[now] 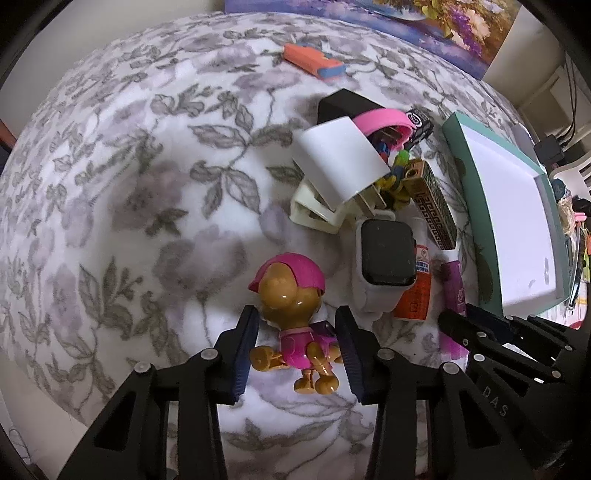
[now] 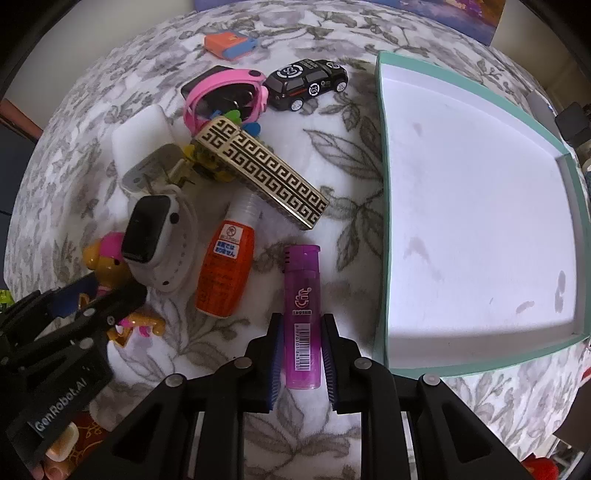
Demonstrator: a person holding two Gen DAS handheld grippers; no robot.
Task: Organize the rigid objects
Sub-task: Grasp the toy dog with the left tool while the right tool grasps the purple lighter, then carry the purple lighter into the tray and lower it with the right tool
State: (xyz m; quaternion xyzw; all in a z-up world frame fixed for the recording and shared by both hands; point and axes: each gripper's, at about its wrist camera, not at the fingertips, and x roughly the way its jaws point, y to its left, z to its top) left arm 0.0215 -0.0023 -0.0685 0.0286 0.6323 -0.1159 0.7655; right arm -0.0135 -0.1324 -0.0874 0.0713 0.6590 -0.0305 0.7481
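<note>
My left gripper [image 1: 297, 334] is around a toy dog figure [image 1: 295, 317] with a pink cap, lying on the floral blanket; the pads sit at its sides with small gaps. My right gripper [image 2: 303, 339] is shut on a purple lighter [image 2: 302, 314] that lies on the blanket, its pads against both sides. A teal box with a white inside [image 2: 480, 206] lies open to the right; it also shows in the left wrist view [image 1: 517, 221]. The left gripper shows in the right wrist view at lower left, with the figure [image 2: 107, 258].
A pile lies ahead: a smartwatch [image 2: 155, 236], an orange bottle [image 2: 225, 273], a gold patterned box [image 2: 262, 170], a white charger [image 1: 340, 162], a pink band [image 2: 225, 96], a black toy car [image 2: 306, 85] and an orange and blue item [image 2: 229, 44]. A painting [image 1: 406, 22] stands behind.
</note>
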